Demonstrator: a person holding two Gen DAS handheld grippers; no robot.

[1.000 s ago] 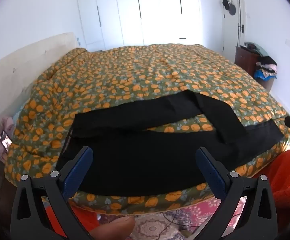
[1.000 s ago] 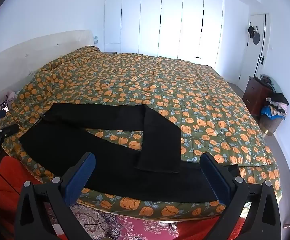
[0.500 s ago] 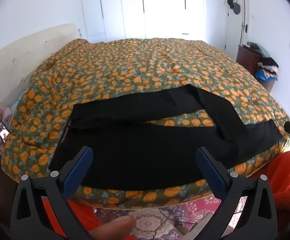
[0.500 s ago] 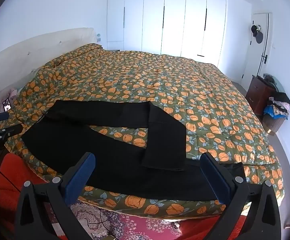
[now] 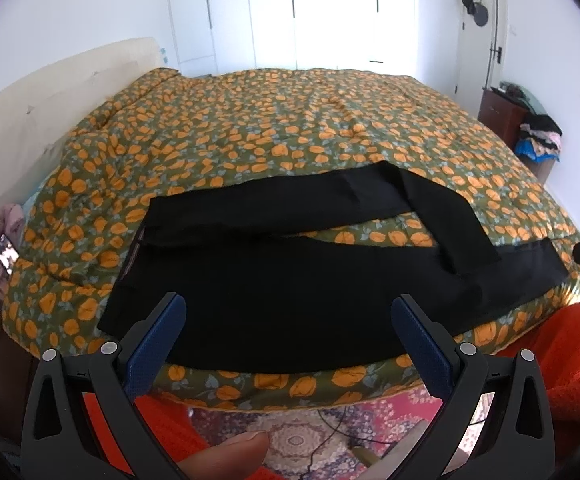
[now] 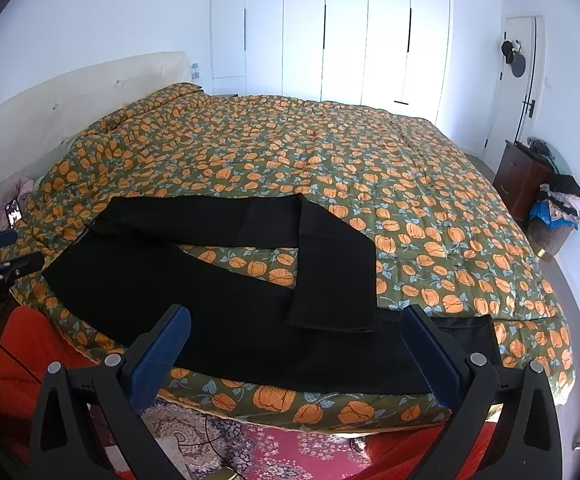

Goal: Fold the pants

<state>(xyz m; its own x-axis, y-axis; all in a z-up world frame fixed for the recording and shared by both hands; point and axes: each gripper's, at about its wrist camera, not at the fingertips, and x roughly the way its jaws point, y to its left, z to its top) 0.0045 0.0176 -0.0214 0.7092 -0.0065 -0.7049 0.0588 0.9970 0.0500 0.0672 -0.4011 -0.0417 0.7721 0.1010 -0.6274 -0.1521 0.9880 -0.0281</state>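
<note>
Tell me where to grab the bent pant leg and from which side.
Grip the bent leg's hem, the free end lying across the near leg of the pants. Probably best for the right gripper, coming from the bed's near edge: that hem faces it, flat and uncovered. Both grippers are open and empty.

Both wrist views look forward from beyond the bed's near edge, slightly downward, toward the wardrobe; the left view stands nearer the headboard end, and both share the pants
</note>
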